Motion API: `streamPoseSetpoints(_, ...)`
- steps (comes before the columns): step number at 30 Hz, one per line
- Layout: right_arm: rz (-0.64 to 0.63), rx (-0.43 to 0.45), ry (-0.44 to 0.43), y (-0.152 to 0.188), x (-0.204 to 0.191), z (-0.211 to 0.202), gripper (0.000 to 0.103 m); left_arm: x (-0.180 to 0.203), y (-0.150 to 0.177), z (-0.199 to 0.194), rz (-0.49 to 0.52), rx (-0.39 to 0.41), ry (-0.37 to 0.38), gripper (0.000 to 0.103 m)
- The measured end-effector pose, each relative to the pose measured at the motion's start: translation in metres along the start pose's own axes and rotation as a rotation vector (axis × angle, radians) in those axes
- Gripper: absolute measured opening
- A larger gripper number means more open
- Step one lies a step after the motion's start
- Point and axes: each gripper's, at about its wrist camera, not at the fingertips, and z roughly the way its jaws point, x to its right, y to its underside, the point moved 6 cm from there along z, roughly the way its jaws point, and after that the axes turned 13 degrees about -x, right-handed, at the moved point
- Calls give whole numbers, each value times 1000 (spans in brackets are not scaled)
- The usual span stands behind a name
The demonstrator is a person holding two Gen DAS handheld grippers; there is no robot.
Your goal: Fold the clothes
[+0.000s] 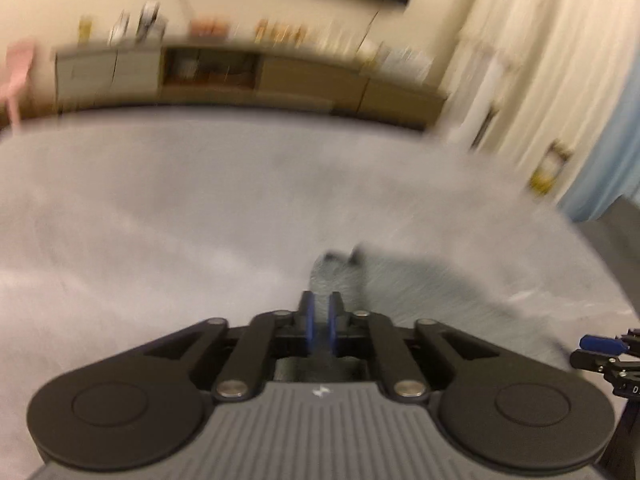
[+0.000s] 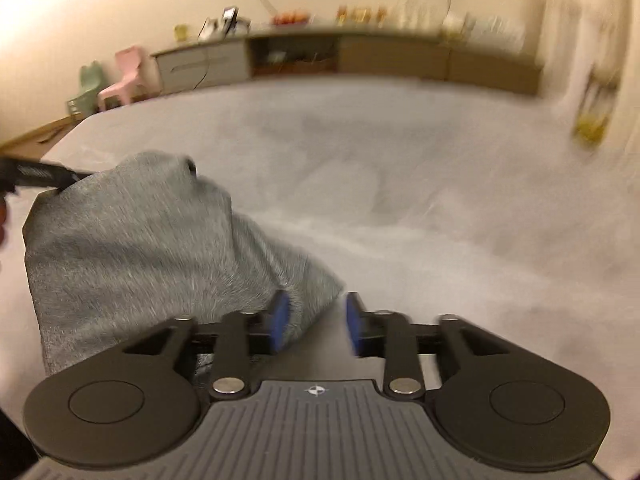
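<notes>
A grey knitted garment (image 2: 132, 240) lies partly lifted on the pale grey bed sheet (image 2: 440, 200). My left gripper (image 1: 321, 318) has its blue pads nearly together, with the grey cloth (image 1: 420, 284) running between them. In the right wrist view that gripper (image 2: 68, 178) enters from the left edge and the garment hangs from its tip. My right gripper (image 2: 316, 322) stands open. A corner of the garment lies between its pads (image 2: 280, 318) and touches only the left one. The right gripper (image 1: 600, 350) also shows at the right edge of the left wrist view.
A low cabinet (image 2: 360, 58) with small items on top runs along the far wall. A pink chair (image 2: 124, 76) and a green chair (image 2: 86, 88) stand left of the bed. Pale curtains (image 1: 540, 60) hang at the right. The sheet (image 1: 160, 200) stretches wide ahead.
</notes>
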Motion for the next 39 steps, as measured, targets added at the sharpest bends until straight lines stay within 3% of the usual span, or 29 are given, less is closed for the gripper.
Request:
streamPoseSetpoints(2, -68, 77, -37, 0, -30, -26, 49, 13, 5, -14, 45, 18, 71, 19)
streamPoseSetpoints(4, -173, 74, -162, 6, -72, -32, 56, 24, 17, -4, 93, -33, 86, 22)
streamPoseSetpoints(7, -265, -107, -233, 39, -106, -1, 57, 11, 36, 34, 107, -133, -75, 22)
streamPoseSetpoints(10, -239, -178, -252, 70, -101, 4, 57, -16, 37, 32, 15, -120, -138, 20)
streamPoseSetpoints(13, -257, -104, -228, 75, -107, -23, 59, -25, 34, 23, -29, -101, -118, 21)
streamPoseSetpoints(15, -306, -28, -230, 75, -122, -39, 85, -22, 34, 26, -29, -122, -84, 21)
streamPoseSetpoints(16, -355, -14, -249, 76, -134, -38, 87, -19, 35, 29, -21, -134, -71, 21)
streamPoseSetpoints(18, -482, -43, -183, 82, -146, -16, 74, -9, 38, 33, 4, -144, -76, 21)
streamPoseSetpoints(19, -510, -59, -126, 81, -143, -3, 40, -7, 39, 33, 13, -139, -80, 21)
streamPoseSetpoints(22, -427, -32, -15, 52, -99, 9, 43, -2, 41, 27, 24, -115, -56, 22)
streamPoseSetpoints(24, -418, -36, 86, 42, -75, 7, 43, 1, 41, 15, 37, -88, -38, 22)
streamPoseSetpoints(25, -425, -34, 98, 41, -73, 1, 43, 4, 39, 11, 54, -75, -32, 22)
streamPoseSetpoints(26, -436, -28, 92, 41, -75, -6, 43, 8, 37, 8, 81, -68, -21, 22)
streamPoseSetpoints(30, -515, 31, 65, 50, -97, -32, 62, 51, 44, -4, 294, -50, 59, 31)
streamPoseSetpoints(33, -653, 54, 119, 55, -121, -14, 71, 84, 60, -8, 448, -36, 89, 32)
streamPoseSetpoints(37, -813, 53, 197, 55, -144, 21, 66, 95, 73, -4, 526, -36, 65, 33)
streamPoseSetpoints(39, -818, 32, 185, 49, -150, 28, 37, 92, 73, -3, 528, -30, 52, 34)
